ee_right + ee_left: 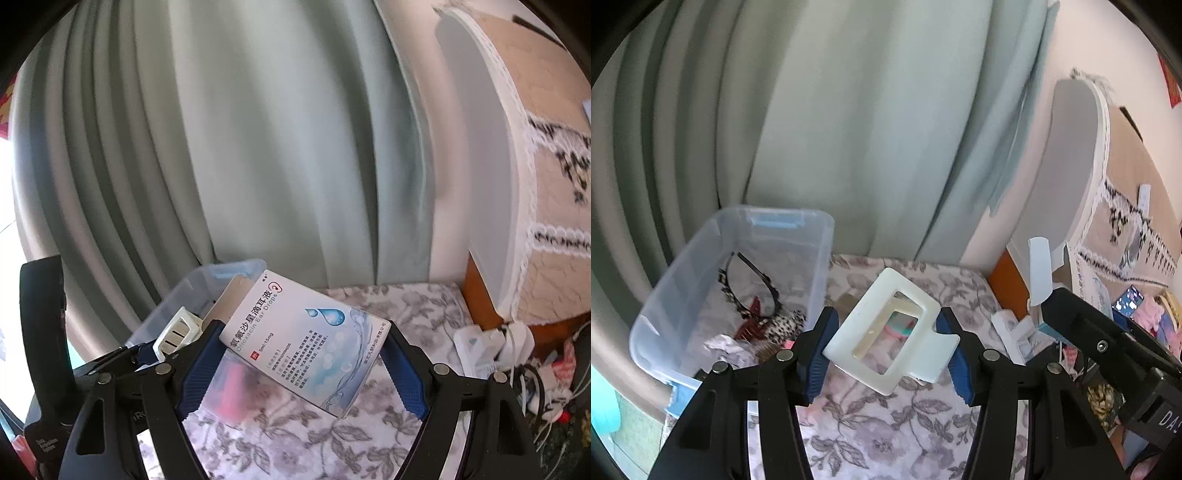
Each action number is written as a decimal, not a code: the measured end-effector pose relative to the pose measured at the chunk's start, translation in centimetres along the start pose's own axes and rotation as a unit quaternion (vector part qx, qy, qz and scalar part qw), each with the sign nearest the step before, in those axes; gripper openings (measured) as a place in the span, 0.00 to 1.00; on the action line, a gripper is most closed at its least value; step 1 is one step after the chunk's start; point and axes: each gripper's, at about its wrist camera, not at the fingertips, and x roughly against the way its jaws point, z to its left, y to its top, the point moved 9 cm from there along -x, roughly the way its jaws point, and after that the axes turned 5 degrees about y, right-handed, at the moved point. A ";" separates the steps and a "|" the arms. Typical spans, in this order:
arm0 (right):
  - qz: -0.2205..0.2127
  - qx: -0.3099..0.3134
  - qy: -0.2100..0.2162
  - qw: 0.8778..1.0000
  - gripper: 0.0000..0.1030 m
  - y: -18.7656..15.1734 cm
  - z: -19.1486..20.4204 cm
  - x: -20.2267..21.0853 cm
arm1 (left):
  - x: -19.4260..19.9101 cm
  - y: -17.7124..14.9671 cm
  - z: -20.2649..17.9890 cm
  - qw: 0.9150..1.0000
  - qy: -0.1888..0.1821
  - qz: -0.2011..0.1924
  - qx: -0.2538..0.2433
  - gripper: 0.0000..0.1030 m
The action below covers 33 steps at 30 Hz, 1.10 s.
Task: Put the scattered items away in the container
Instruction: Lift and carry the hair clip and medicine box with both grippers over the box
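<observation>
Left claw (886,345) clamping white hair clip (886,332), clear bin (820,258) beyond

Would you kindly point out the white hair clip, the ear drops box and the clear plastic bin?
white hair clip (886,325): left wrist view, on its frame's left bar.
ear drops box (314,339): right wrist view, printed front face.
clear plastic bin (820,258): left wrist view, right wall.

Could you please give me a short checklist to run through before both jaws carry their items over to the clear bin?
1. Left gripper jaws clamped on the white hair claw: ok.
2. Right gripper jaws clamped on the ear drops box: ok.
3. Both items lifted off the floral cloth: ok.
4. Clear bin open on top: ok.
5. Free room in the bin beside the headband: ok.
6. Grip firm enough for travel: cannot tell.
</observation>
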 end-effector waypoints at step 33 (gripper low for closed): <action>0.034 0.085 0.064 0.994 0.82 1.9 12.0 -6.2 | 1.6 1.8 14.0 0.991 0.049 -0.026 0.125 0.55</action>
